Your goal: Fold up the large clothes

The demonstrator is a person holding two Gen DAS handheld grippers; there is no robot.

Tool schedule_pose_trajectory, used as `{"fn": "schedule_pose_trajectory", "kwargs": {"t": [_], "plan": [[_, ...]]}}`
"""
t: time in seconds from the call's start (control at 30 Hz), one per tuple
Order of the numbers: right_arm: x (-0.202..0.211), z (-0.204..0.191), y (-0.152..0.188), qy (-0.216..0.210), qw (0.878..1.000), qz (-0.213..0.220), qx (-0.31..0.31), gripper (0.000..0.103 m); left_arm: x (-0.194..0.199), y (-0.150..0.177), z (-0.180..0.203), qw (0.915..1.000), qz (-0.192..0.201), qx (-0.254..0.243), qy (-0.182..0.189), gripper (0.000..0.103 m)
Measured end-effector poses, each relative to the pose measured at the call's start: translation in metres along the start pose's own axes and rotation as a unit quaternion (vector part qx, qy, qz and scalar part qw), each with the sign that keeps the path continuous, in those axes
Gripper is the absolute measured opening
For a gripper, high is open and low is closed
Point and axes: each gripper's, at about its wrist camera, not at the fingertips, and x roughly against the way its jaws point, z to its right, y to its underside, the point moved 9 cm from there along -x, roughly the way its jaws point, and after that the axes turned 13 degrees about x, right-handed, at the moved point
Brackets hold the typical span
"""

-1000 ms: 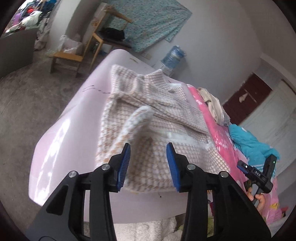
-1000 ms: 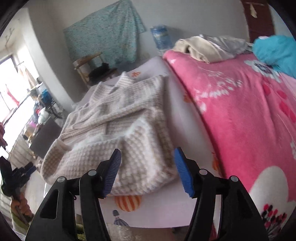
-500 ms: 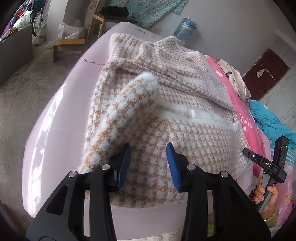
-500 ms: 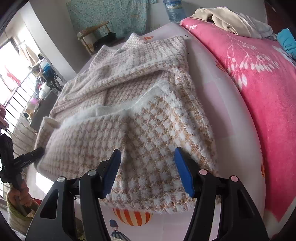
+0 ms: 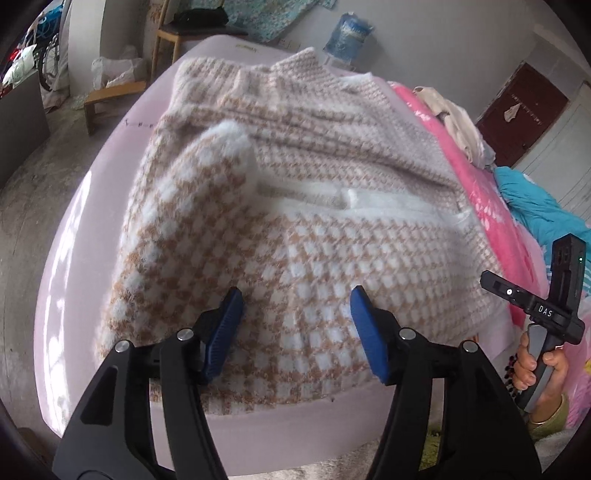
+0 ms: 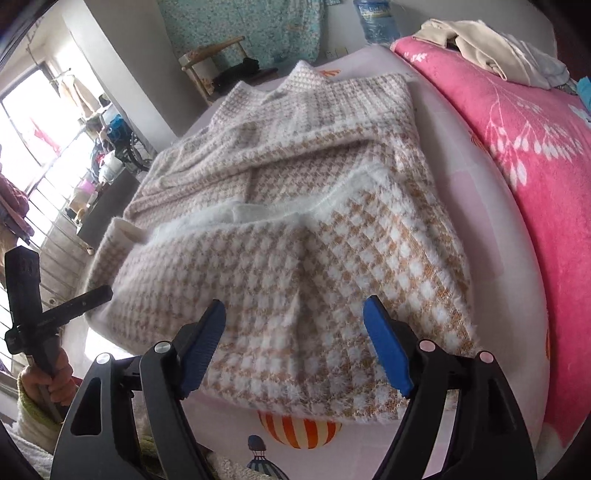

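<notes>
A fuzzy beige-and-white houndstooth coat [image 5: 314, 229] [image 6: 295, 236] lies spread on a pale pink bed sheet [image 5: 92, 229], with its lower part folded up and a sleeve [image 5: 207, 173] laid across it. My left gripper [image 5: 295, 306] hovers over the coat's near left hem, jaws opening, nothing pinched between the blue pads. My right gripper [image 6: 293, 321] hangs over the near right hem, jaws opening as well and empty. Each view shows the other hand-held gripper at its edge: the right gripper [image 5: 546, 317] in a hand, and the left gripper [image 6: 40, 314].
A pink floral blanket [image 6: 524, 155] covers the bed's right side, with a heap of beige clothes [image 6: 491, 40] and a teal cloth [image 5: 535, 210] on it. Beyond the bed stand a wooden chair [image 5: 173, 40], a water bottle [image 5: 351, 33] and a dark door [image 5: 524, 110].
Both grippers have sunk closer to the coat's near hem and tipped downward. Both pairs of jaws have spread wider since half a second ago.
</notes>
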Motion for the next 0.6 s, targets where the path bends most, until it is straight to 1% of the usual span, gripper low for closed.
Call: {"fn": "schedule_pose_trajectory", "kwargs": {"t": [0.07, 0.4, 0.6], "plan": [[-0.0015, -0.0008, 0.0018, 0.0, 1.0, 0.001, 0.004, 0.075, 0.0003, -0.0004, -0.0012, 1.0, 0.006, 0.003, 0.004, 0.059], [-0.002, 0.0008, 0.0024, -0.01, 1.0, 0.002, -0.002, 0.075, -0.0005, -0.0013, -0.0001, 1.0, 0.004, 0.004, 0.002, 0.06], [0.0011, 0.0048, 0.0031, -0.025, 1.0, -0.002, -0.014, 0.075, 0.0003, -0.0028, -0.0002, 0.9999, 0.003, 0.012, 0.002, 0.06]]}}
